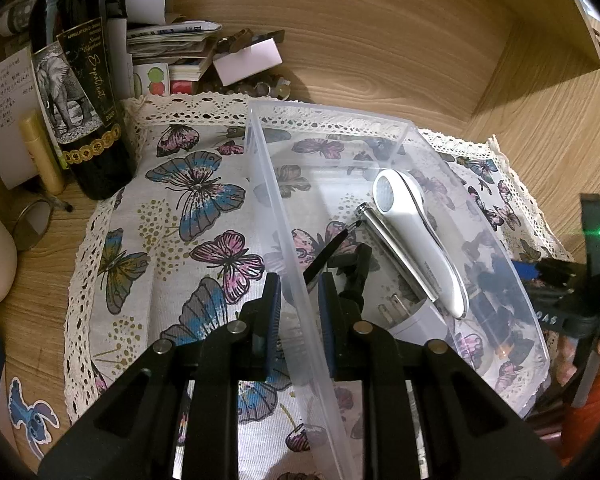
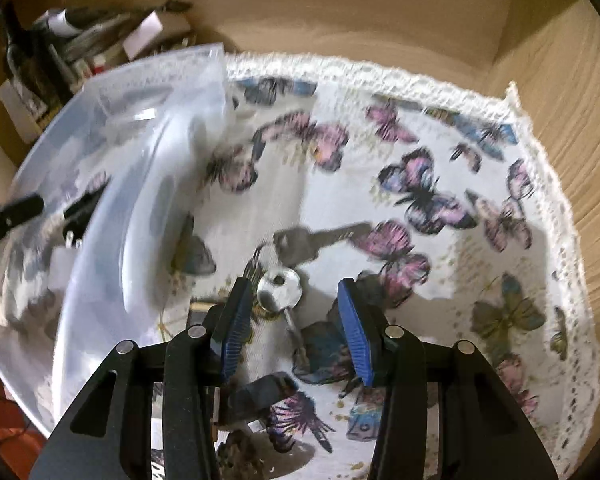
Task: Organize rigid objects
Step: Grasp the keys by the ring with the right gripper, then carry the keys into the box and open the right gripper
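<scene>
My left gripper is shut on the near left wall of a clear plastic bin that stands on a butterfly-print cloth. Inside the bin lie a white handheld device, a silver pen-like tube, a white plug adapter and small black pieces. In the blurred right wrist view my right gripper is open and tilted down over a bunch of keys on the cloth, to the right of the bin. The round-headed key sits between the pads, close to the left one, and they do not press on it.
A dark wine bottle, a gold tube, a small round mirror and a pile of papers and boxes crowd the back left. Wooden walls close the back and right. A dark object lies beneath the right gripper.
</scene>
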`<state>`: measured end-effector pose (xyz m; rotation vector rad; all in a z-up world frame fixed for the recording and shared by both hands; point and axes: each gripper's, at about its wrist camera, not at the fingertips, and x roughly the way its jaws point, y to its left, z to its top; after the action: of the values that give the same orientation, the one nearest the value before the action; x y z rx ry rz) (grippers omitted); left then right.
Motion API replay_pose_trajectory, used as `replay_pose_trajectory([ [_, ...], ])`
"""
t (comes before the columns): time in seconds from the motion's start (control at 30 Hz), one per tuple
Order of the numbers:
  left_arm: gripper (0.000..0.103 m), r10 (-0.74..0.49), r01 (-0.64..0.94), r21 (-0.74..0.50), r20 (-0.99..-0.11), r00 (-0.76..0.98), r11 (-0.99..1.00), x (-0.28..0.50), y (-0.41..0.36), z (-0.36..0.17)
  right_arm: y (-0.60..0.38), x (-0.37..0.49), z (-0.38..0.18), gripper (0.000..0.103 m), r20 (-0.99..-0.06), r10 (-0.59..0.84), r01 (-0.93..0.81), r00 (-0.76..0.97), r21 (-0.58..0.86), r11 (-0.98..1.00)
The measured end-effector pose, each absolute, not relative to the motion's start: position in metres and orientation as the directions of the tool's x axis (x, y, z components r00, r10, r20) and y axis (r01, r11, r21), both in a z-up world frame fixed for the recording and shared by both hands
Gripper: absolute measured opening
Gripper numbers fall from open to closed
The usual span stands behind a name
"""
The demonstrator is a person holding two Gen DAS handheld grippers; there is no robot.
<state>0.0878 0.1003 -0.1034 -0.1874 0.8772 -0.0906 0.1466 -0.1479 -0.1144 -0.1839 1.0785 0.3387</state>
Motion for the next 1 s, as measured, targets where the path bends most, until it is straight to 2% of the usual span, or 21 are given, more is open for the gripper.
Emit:
replay_pose_trajectory([
  [0.13, 0.019, -0.155, 0.001, -0.200, -0.755, 0.637, 0.980, 0.088, 0.100, -0.103, -0.144, 0.144, -0.116, 0.039, -0.875, 0.168, -0.363, 0.454, -0.010, 0.932],
  [0.2, 0.019, -0.156, 0.001, -0.201, -0.755, 0.637, 0.980, 0.088, 0.100, -0.103, -0.142, 0.145, -0.116, 0.025, -0.872, 0.169, -0.368, 0.460, -0.014, 0.930],
  [0.23, 0.019, -0.156, 0.001, -0.202, -0.755, 0.637, 0.979, 0.088, 0.101, -0.103, -0.141, 0.145, -0.116, 0.022, -0.871, 0.164, -0.366, 0.463, -0.019, 0.930],
  [0.57, 0.019, -0.156, 0.000, -0.202, -0.755, 0.637, 0.979, 0.088, 0.100, -0.104, -0.143, 0.143, -0.095, 0.022, -0.846, 0.183, -0.353, 0.501, -0.006, 0.936],
  [1.0, 0.019, -0.156, 0.001, -0.201, -0.755, 0.637, 0.980, 0.088, 0.100, -0.103, -0.137, 0.135, -0.017, 0.022, -0.686, 0.268, -0.375, 0.677, -0.008, 0.927],
])
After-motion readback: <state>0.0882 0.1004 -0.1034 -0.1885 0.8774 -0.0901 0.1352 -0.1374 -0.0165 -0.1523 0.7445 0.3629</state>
